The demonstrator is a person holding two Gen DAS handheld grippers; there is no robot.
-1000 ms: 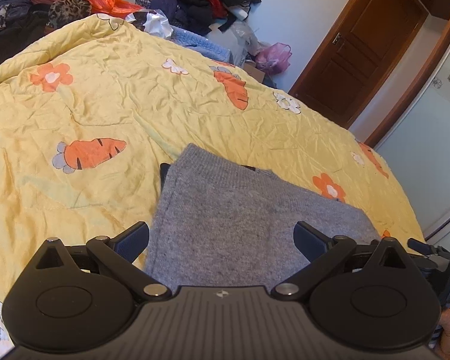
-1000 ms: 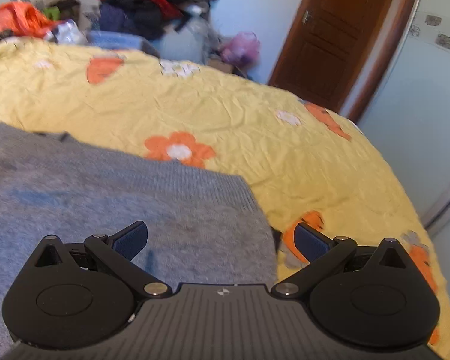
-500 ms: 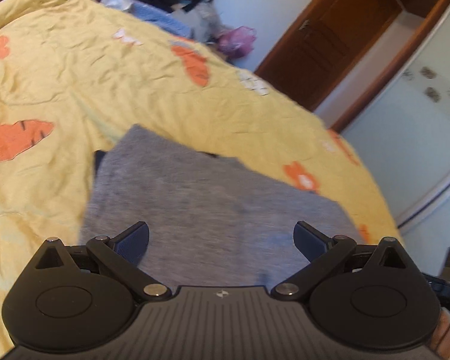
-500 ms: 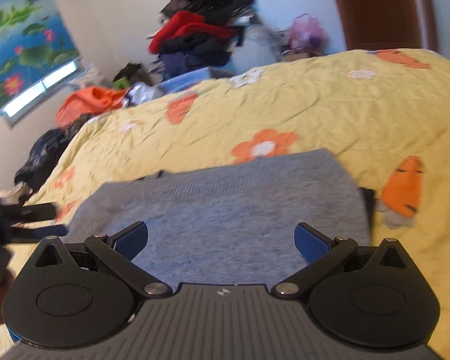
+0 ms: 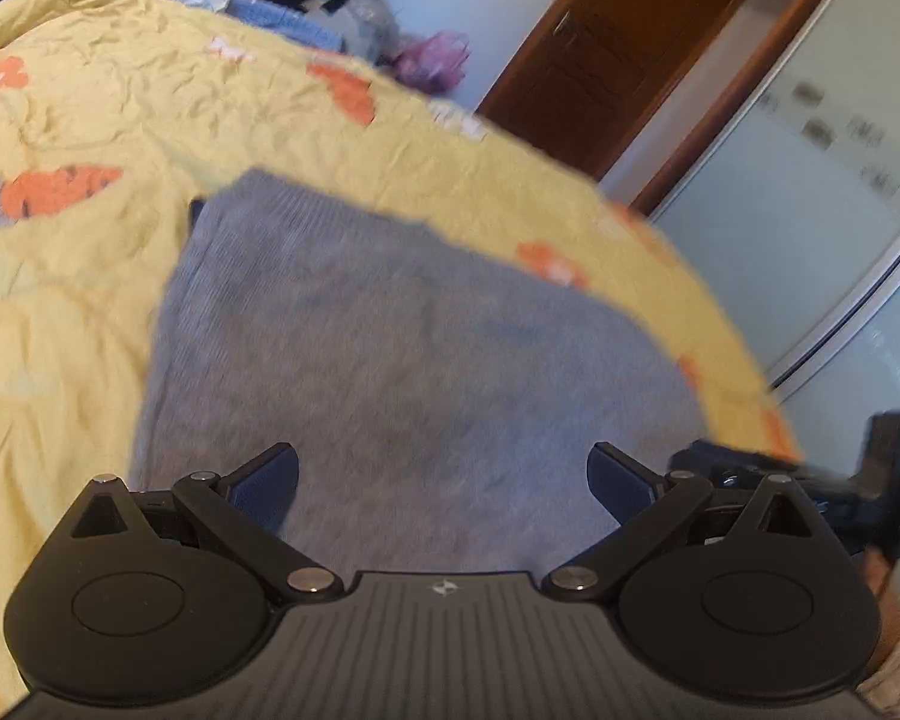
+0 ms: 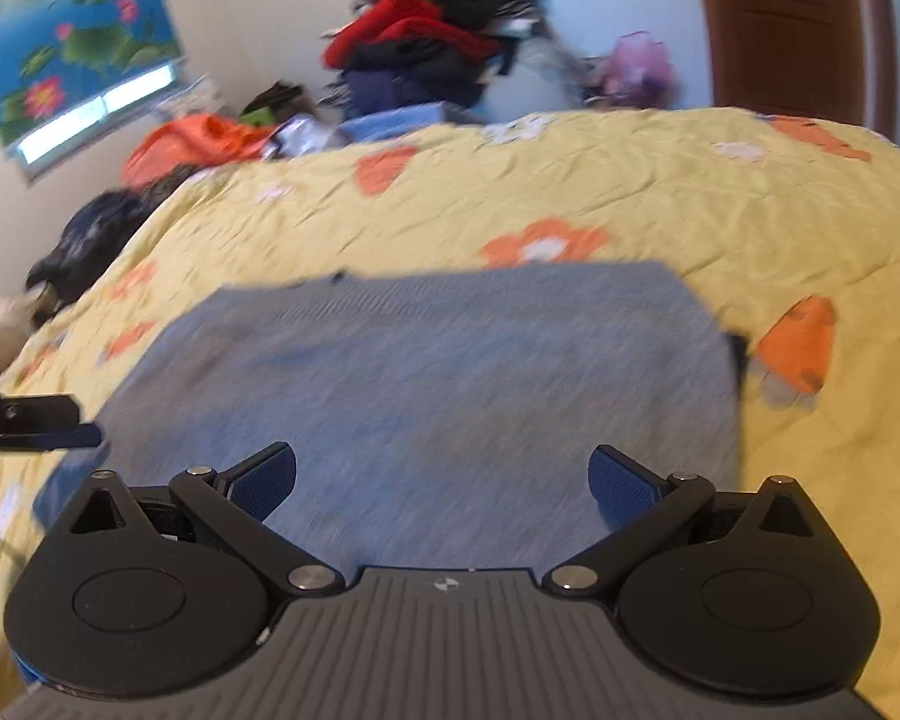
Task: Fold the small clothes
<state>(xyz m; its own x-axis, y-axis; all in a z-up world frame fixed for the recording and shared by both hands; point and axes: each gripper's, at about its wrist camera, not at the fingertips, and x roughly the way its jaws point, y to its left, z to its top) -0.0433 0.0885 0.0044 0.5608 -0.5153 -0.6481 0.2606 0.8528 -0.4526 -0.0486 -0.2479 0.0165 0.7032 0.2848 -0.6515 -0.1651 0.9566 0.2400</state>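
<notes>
Both of our grippers hang over the grey knit garment [image 5: 402, 360], which lies flat on the yellow carrot-print bedspread [image 5: 78, 276]. Left of the left gripper [image 5: 444, 480] we see bare bedspread beyond the garment's edge; its jaws stand wide with nothing between them, and the knit fills the gap ahead. Right of the right gripper [image 6: 444, 480], also spread wide and empty, the garment's edge ends just past the right finger, with open bedspread beyond. Ahead, past the far hem, a clothes pile [image 6: 438, 42] and a brown door [image 6: 792, 24] stand.
</notes>
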